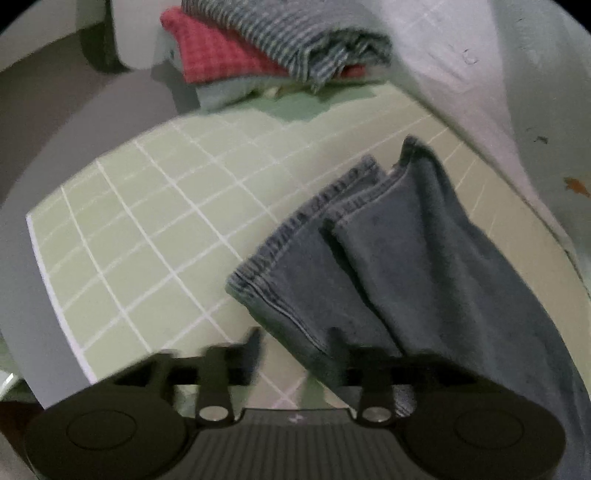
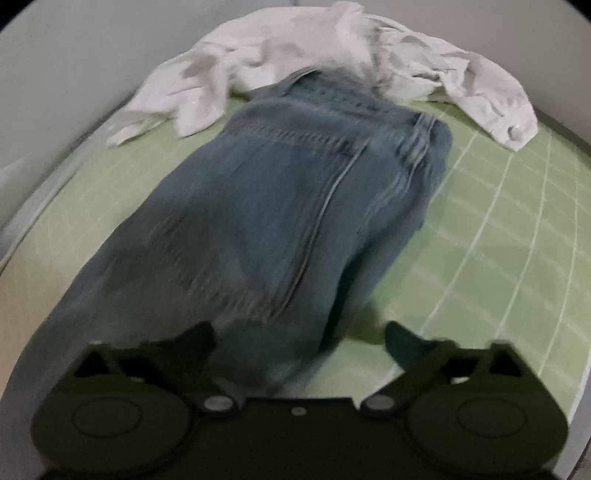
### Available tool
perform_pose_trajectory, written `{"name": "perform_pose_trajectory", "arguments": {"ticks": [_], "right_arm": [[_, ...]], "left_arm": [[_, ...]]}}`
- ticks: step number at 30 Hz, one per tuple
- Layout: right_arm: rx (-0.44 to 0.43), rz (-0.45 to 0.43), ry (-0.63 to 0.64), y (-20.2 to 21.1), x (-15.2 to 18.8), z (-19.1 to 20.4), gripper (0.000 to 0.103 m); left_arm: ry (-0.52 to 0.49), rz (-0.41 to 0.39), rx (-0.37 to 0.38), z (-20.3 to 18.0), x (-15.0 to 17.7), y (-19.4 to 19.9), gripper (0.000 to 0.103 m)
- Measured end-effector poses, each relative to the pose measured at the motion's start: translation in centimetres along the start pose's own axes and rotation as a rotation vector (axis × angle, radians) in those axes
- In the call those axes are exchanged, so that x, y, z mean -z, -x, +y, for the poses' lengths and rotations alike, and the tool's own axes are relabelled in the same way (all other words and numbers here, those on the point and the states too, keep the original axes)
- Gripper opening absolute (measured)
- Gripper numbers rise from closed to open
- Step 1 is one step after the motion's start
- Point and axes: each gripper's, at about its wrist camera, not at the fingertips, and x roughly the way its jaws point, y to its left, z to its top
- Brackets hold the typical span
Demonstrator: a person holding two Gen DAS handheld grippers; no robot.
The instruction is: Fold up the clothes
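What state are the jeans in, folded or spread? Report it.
Partly folded: the jeans lie lengthwise on the green mat with the two leg hems stacked together; no crosswise fold shows.

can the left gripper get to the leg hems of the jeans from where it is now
Probably yes. The left gripper is open, and the jeans lie just ahead of it on the green mat, one leg partly over its right finger. The hems sit exposed with bare mat beside them; the folded stack is far off.

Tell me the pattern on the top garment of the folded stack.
Blue-and-white stripes on the top garment; clearest in the left wrist view.
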Motion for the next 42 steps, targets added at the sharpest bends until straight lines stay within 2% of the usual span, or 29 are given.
{"name": "perform_pose_trajectory", "arguments": {"ticks": [1,2,4,7,12,14,18,19,24,26,27,28,33,39,42], "right_arm": [[-0.028,-0.005,-0.005,0.5,1.1,0.3,0.103],[-0.05,-0.018,-0.025,1.0,2.3,0.6,0.103],[-0.08,-0.062,-0.079,2.2,4.8,0.9,0.103],[-0.131,-0.112,-0.148,3.7,7.9,1.0,0.103],[-0.12,-0.112,-0.017,5.2,11.5,3.0,0.103],[-0.094,-0.108,0.058,5.8,13.1,4.0,0.103],[0.024,-0.113,0.271,6.5,16.7,6.9,0.103],[0.035,-0.122,0.291,6.6,17.4,7.4,0.103],[0.031,-0.159,0.292,7.6,19.7,8.5,0.103],[0.03,-0.164,0.294,7.7,20.1,8.6,0.103],[0.03,-0.167,0.293,7.7,20.2,8.6,0.103],[0.03,-0.169,0.292,7.7,20.3,8.7,0.103],[0.033,-0.18,0.289,7.6,20.6,8.8,0.103],[0.021,-0.166,0.304,7.5,20.1,8.7,0.103],[0.015,-0.16,0.313,7.4,19.9,8.7,0.103]], "left_arm": [[-0.008,-0.018,0.0,0.1,-0.2,0.4,0.094],[-0.016,-0.045,0.004,0.0,-0.5,0.6,0.097],[-0.034,-0.097,0.042,-0.3,-1.3,0.9,0.098],[-0.072,-0.092,0.106,-0.9,-2.5,0.3,0.1],[-0.134,-0.069,0.157,-1.8,-3.6,-1.5,0.1],[-0.159,-0.06,0.178,-2.2,-4.1,-2.3,0.095],[-0.189,-0.022,0.175,-2.5,-4.9,-4.3,0.071],[-0.188,-0.011,0.17,-2.5,-5.1,-4.9,0.065],[-0.161,0.022,0.2,-1.8,-6.1,-6.7,0.056],[-0.165,0.013,0.196,-2.1,-6.3,-6.8,0.034],[-0.17,0.012,0.184,-2.2,-6.3,-6.8,0.012],[-0.175,0.011,0.175,-2.3,-6.4,-6.8,0.008],[-0.222,-0.091,0.208,-2.4,-6.0,-4.2,0.004],[-0.246,-0.252,0.24,-1.3,-4.6,3.0,0.004],[-0.257,-0.255,0.185,0.2,-2.8,3.7,0.004]]}}
